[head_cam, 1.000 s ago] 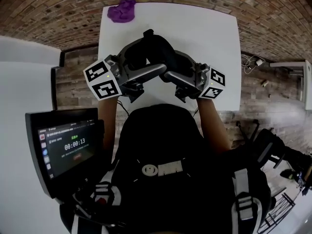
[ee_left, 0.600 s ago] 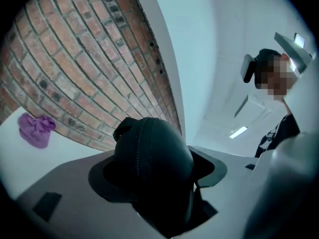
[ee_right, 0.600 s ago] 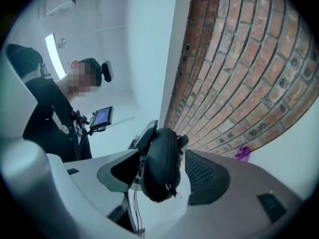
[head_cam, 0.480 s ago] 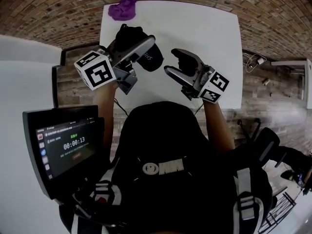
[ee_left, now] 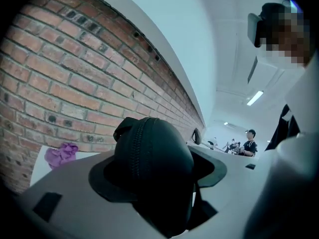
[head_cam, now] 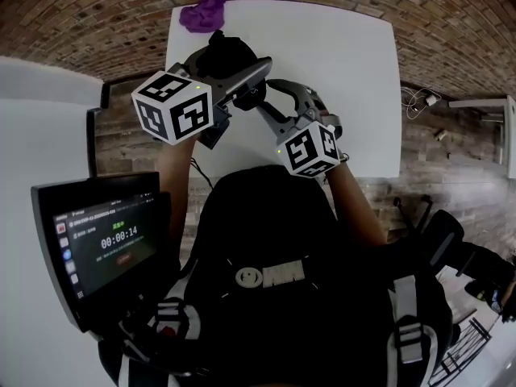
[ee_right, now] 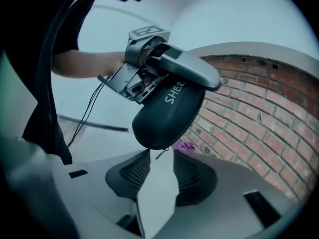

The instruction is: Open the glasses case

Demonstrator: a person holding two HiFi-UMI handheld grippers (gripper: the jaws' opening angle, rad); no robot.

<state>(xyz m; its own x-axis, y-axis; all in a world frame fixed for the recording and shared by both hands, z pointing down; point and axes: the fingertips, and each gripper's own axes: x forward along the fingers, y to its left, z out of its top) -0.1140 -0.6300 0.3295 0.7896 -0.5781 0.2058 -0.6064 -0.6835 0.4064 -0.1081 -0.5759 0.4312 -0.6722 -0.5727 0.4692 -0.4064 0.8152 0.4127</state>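
Left gripper (head_cam: 234, 75) clamped on "SHER" glasses case (ee_right: 167, 111); right gripper (ee_right: 160, 177) jaws closing, apart, empty.

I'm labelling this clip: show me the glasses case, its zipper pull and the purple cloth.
glasses case (ee_right: 167, 116): right gripper view, middle of its shell.
zipper pull (ee_right: 162, 153): right gripper view, its dangling metal tab.
purple cloth (head_cam: 203, 14): head view, middle of the heap.

White letters "SHER" show on the black glasses case (ee_right: 169, 111); any further letters are hidden. The screen (head_cam: 109, 244) at near left reads 00:00:14.
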